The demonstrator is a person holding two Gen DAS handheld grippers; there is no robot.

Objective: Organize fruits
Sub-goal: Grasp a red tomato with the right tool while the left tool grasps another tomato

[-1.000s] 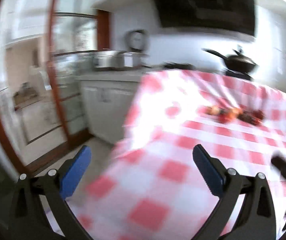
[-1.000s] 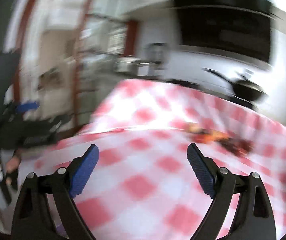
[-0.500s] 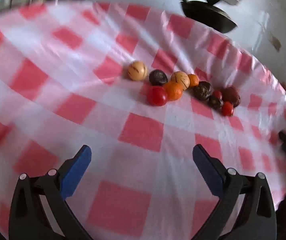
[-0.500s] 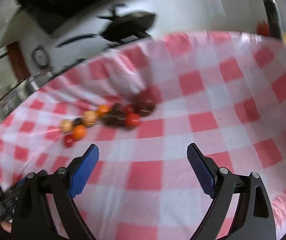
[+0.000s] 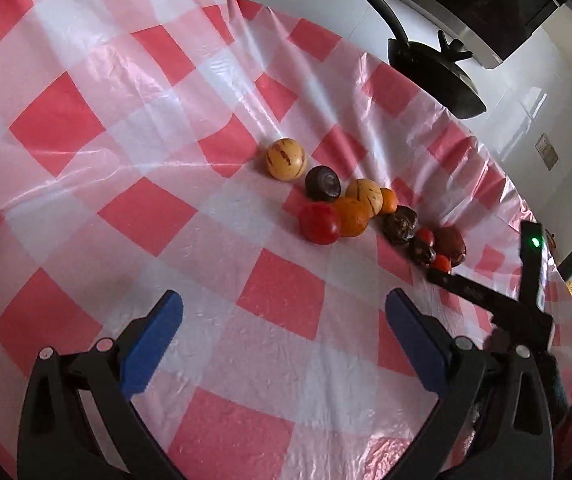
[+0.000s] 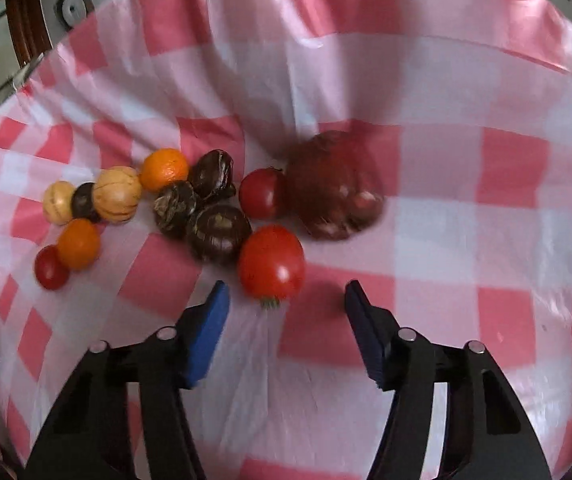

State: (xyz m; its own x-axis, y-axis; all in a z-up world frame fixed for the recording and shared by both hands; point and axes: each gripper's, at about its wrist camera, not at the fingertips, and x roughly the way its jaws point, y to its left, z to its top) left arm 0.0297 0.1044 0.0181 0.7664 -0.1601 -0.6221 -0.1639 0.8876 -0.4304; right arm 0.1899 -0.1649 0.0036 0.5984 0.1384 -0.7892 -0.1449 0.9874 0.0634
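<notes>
Several small fruits lie in a loose row on a red-and-white checked tablecloth. In the left wrist view I see a tan striped fruit, a dark round fruit, an orange and a red tomato. My left gripper is open, short of the row. In the right wrist view a red tomato lies just ahead of my open right gripper, with a dark fruit and a large reddish-brown fruit behind it. The right gripper also shows in the left wrist view.
A black pan stands beyond the table's far edge by a white wall. The cloth is wrinkled near the far edge. A wooden door frame shows at the far left.
Both grippers have swung from facing the kitchen down toward the table and closed in on the fruit row. The right gripper now sits just behind the near tomato.
</notes>
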